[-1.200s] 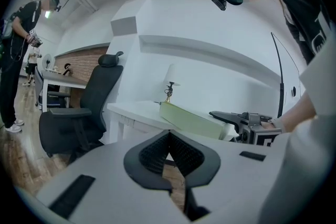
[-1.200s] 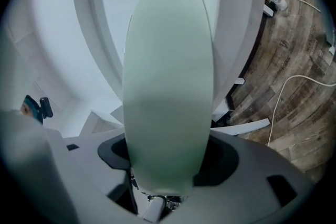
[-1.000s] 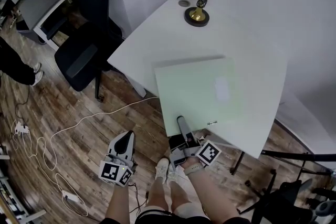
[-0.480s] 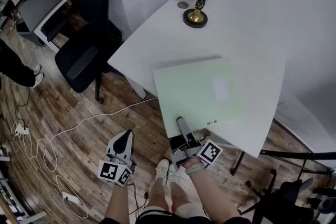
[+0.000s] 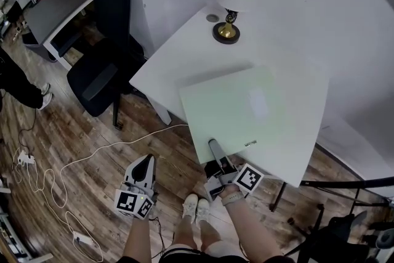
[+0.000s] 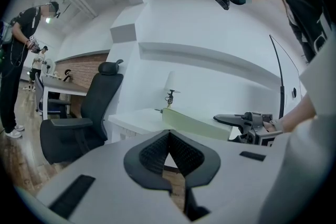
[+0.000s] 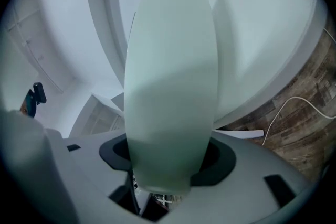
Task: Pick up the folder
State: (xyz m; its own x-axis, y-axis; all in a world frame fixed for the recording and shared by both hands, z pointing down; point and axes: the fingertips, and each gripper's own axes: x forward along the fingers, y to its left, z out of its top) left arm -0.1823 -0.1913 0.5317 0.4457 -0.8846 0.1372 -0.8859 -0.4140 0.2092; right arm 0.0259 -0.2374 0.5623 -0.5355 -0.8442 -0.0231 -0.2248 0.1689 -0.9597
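Note:
A pale green folder (image 5: 246,108) lies over the near part of the white table (image 5: 178,58), its near edge sticking out past the table's edge. My right gripper (image 5: 213,148) is shut on that near edge, one jaw above the folder and one below. In the right gripper view the folder (image 7: 170,86) fills the space between the jaws and hides most of the scene. My left gripper (image 5: 148,164) hangs over the wooden floor left of the table, shut with nothing in it. The left gripper view shows its pads (image 6: 157,152) meeting, with the folder (image 6: 194,124) beyond.
A table lamp (image 5: 231,0) with a white shade stands at the table's far corner. A black office chair (image 5: 101,64) stands left of the table. A white cable (image 5: 92,145) trails over the floor. A person (image 5: 15,83) stands at the far left, near a grey desk (image 5: 55,6).
Both grippers have risen a little. The folder's near edge has come up with the right gripper.

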